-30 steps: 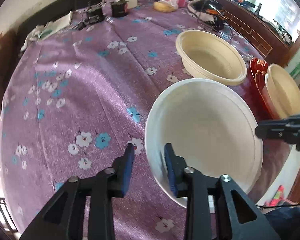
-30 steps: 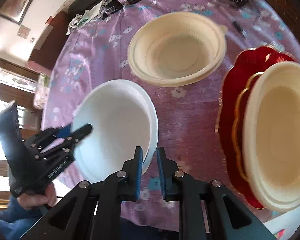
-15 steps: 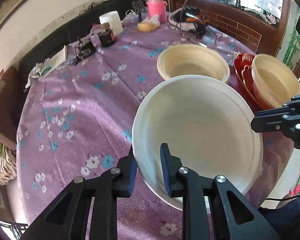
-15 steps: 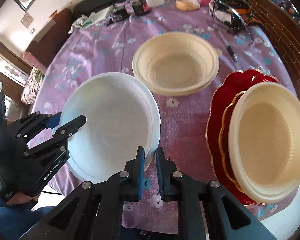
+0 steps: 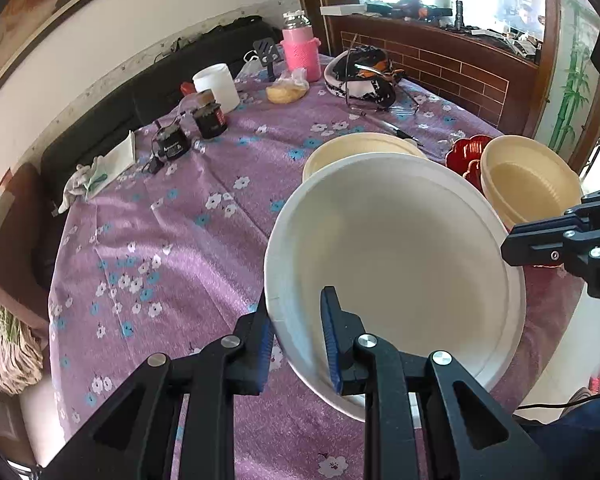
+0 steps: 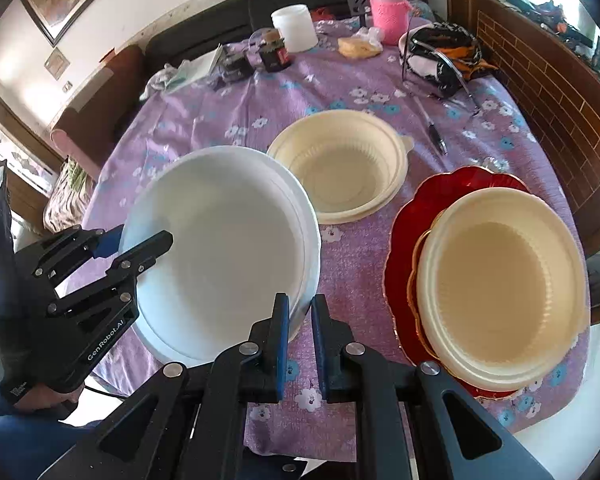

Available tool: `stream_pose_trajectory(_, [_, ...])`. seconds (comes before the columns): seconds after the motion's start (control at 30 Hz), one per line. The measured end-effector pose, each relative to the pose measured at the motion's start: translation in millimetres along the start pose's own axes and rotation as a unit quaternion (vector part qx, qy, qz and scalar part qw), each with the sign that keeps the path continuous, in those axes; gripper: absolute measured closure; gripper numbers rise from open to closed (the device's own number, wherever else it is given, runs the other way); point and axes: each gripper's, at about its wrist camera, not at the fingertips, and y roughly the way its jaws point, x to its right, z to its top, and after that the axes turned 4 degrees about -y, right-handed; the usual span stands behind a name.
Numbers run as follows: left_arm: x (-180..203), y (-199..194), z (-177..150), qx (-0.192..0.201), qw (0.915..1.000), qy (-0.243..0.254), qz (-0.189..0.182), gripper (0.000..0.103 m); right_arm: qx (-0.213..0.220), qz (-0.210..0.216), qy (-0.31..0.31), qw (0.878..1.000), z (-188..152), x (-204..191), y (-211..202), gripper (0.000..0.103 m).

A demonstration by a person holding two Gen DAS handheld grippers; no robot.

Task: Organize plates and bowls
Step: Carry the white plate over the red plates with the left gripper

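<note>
A white bowl (image 5: 396, 264) (image 6: 224, 248) hangs tilted above the purple flowered tablecloth (image 5: 172, 240), held from two sides. My left gripper (image 5: 296, 320) (image 6: 140, 240) is shut on its near-left rim, one finger inside and one outside. My right gripper (image 6: 300, 312) (image 5: 540, 240) is shut on the opposite rim. A cream bowl (image 6: 340, 172) (image 5: 360, 148) sits on the cloth behind it. To the right, another cream bowl (image 6: 500, 284) (image 5: 532, 184) rests on a red scalloped plate (image 6: 404, 248) (image 5: 466, 152).
At the table's far side stand a pink bottle (image 6: 388, 12), a white tub (image 6: 294, 28), dark jars (image 5: 210, 116), a bagged bun (image 5: 286, 90) and a wire basket of packets (image 6: 440, 56). A knife (image 6: 432, 128) lies by the cream bowl. A person's hand (image 6: 36, 396) holds the left gripper.
The left jaws closed onto the white bowl's rim. Both grippers then rose with the bowl, which has come up off the cloth and tilted.
</note>
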Motion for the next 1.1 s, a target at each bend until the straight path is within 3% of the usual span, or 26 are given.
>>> stream_pose_trajectory(0.47, [30.2, -5.8, 19.0, 0.020, 0.9993, 0.027, -0.014, 0.081, 0.028, -0.023, 0.017, 0.999, -7.7, 18.9, -28.2, 0.091])
stream_pose_trajectory(1.1, [99.9, -4.7, 55.5, 0.032, 0.9948, 0.078, -0.057, 0.081, 0.055, -0.046, 0.082, 0.994, -27.9, 83.6, -67.7, 0.090])
